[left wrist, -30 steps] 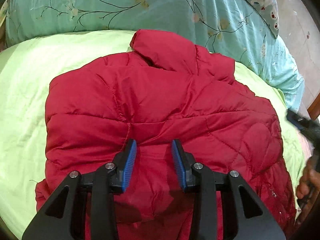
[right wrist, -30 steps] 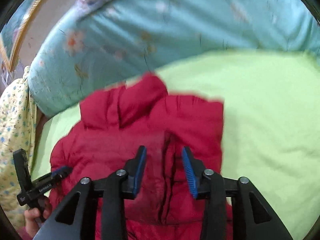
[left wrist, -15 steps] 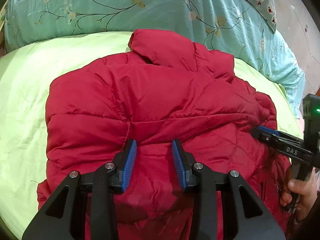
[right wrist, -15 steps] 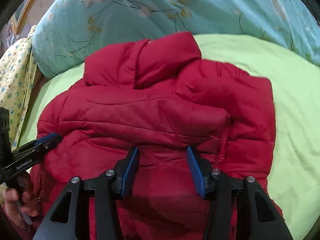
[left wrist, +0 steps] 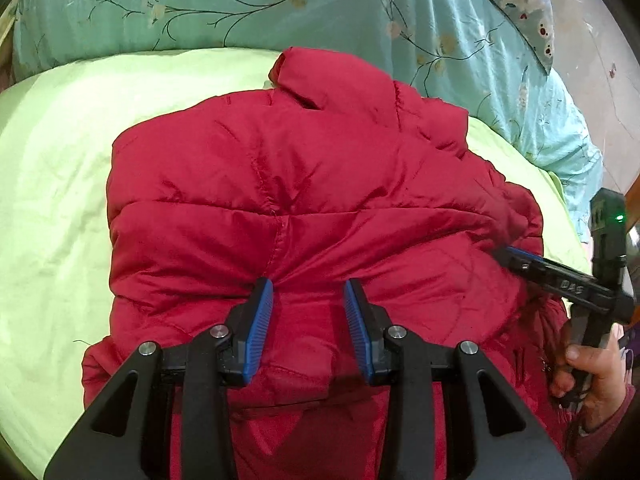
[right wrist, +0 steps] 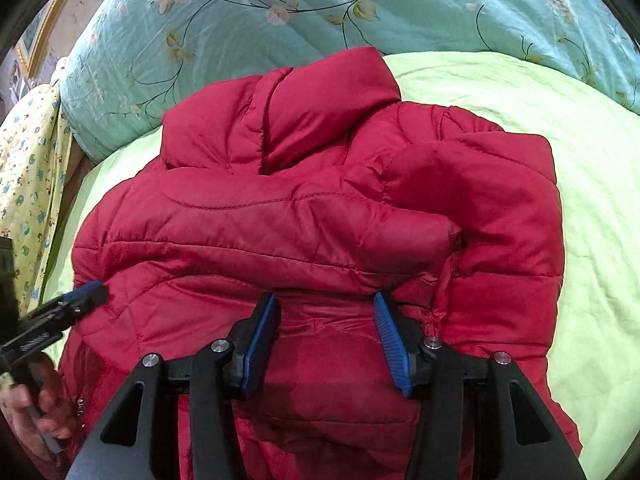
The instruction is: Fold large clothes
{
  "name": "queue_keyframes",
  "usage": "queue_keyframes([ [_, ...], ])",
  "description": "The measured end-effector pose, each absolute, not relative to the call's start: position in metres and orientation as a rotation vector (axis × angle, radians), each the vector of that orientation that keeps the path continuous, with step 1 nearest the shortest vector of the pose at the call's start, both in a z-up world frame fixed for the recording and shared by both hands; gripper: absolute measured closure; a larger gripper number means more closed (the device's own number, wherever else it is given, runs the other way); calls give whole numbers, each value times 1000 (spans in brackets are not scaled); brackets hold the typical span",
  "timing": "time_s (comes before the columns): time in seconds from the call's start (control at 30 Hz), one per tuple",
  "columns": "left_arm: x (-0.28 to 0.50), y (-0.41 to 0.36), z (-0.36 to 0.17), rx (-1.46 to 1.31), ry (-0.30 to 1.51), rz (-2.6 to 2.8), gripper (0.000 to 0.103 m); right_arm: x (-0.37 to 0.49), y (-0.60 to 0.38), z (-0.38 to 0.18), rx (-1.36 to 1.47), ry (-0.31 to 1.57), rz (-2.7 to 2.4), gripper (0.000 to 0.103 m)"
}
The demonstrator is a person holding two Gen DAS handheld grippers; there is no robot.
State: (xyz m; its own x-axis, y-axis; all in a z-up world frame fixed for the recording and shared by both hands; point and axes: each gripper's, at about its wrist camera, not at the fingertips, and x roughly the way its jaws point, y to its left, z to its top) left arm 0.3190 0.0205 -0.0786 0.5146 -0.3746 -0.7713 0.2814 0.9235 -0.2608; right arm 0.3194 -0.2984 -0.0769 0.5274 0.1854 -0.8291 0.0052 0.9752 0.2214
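Green sheet (left wrist: 52, 184), red jacket (left wrist: 304, 184) centred, margins bare

We note a red jacket (left wrist: 304, 200) of quilted synthetic cloth, slightly glossy, puffed between stitched seams and finely creased. The sheet (left wrist: 52, 208) under it is light green cloth, matt, softly wrinkled. At the far side lies a teal quilt (right wrist: 360, 4) of smooth printed cloth with a faint sheen. The left gripper (left wrist: 309, 312) and right gripper (right wrist: 326, 328) have matt black plastic arms, bright metal pivot pins and ribbed blue pads (right wrist: 388, 336) that look rubbery. At far left hangs yellow printed cloth (right wrist: 28, 168), matt.
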Motion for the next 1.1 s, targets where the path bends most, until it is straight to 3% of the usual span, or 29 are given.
queue_keyframes([
  [0.2,318,20,-81,-107,953,-391,68,306,-309,-52,245,953,93,50],
  [0.8,318,23,-83,-95,981,-386,68,315,-309,-88,216,999,94,50],
  [1.1,318,20,-83,-63,992,-364,68,279,-310,-47,251,977,62,49],
])
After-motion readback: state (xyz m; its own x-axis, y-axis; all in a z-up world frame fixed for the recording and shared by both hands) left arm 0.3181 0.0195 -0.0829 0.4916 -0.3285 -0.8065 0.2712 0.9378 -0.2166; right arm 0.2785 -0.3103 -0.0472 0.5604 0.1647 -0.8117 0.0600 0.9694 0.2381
